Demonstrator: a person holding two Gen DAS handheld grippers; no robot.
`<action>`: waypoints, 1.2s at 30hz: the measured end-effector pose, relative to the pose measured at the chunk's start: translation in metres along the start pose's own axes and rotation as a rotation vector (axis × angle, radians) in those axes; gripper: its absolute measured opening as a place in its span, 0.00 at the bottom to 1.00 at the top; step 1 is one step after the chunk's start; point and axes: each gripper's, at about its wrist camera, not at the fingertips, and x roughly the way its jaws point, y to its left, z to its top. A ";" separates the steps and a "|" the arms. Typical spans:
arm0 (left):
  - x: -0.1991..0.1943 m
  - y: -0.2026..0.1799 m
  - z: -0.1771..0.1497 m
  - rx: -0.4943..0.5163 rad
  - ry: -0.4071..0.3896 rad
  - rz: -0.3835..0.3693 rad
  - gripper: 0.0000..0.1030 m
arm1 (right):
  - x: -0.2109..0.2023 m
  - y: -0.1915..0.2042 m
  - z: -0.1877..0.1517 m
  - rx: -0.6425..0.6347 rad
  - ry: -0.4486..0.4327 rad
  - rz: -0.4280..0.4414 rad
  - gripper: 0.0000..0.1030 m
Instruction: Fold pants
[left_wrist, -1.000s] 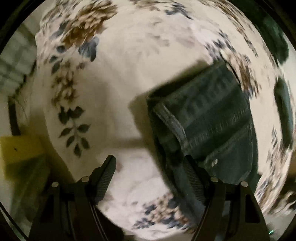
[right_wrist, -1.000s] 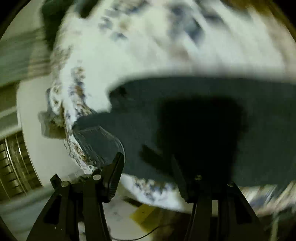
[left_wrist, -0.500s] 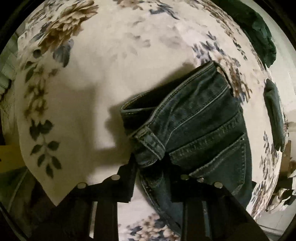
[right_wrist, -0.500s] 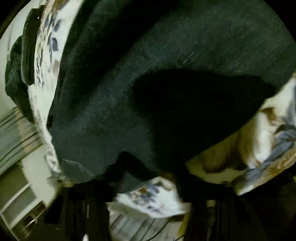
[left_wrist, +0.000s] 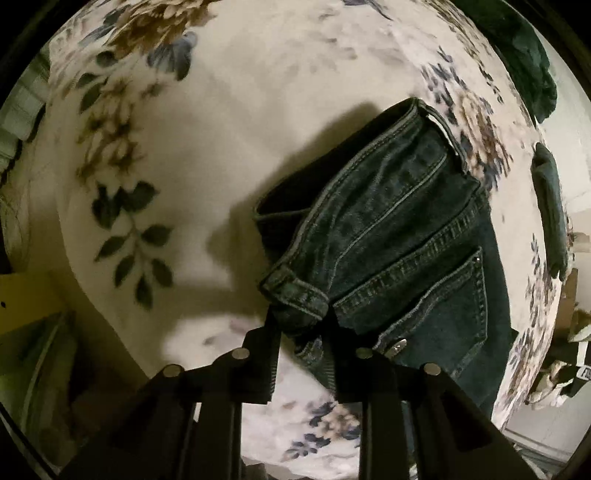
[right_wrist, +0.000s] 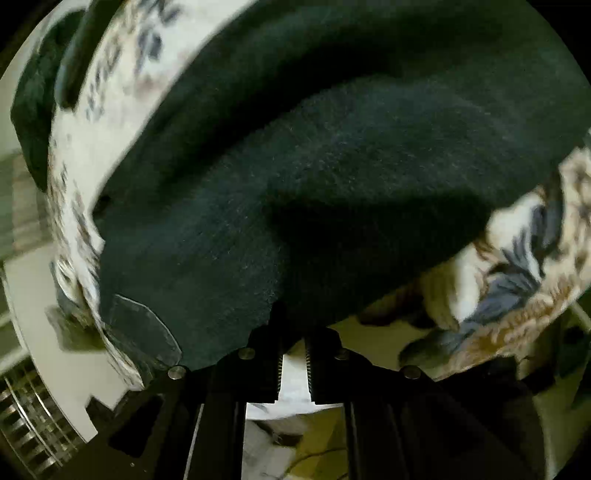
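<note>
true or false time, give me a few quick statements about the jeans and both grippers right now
1. The left gripper is closed on the waistband of the jeans. True.
2. The jeans lie on a plain grey sheet. False: the floral bedspread is cream with flowers and leaves.
3. The right gripper is wide open, away from any cloth. False: it is nearly shut, pinching the edge of dark fabric.
4. A back pocket with a metal rivet faces the left wrist camera. True.
</note>
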 end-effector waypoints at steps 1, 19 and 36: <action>-0.002 -0.001 0.001 0.003 0.002 -0.007 0.21 | -0.003 0.004 0.004 -0.017 0.018 -0.011 0.19; 0.002 0.025 -0.001 -0.062 0.005 -0.020 0.44 | 0.017 0.203 0.117 -0.460 0.228 -0.112 0.09; -0.009 0.042 0.000 0.003 0.021 -0.009 0.52 | -0.033 0.232 0.147 -0.553 0.221 -0.072 0.63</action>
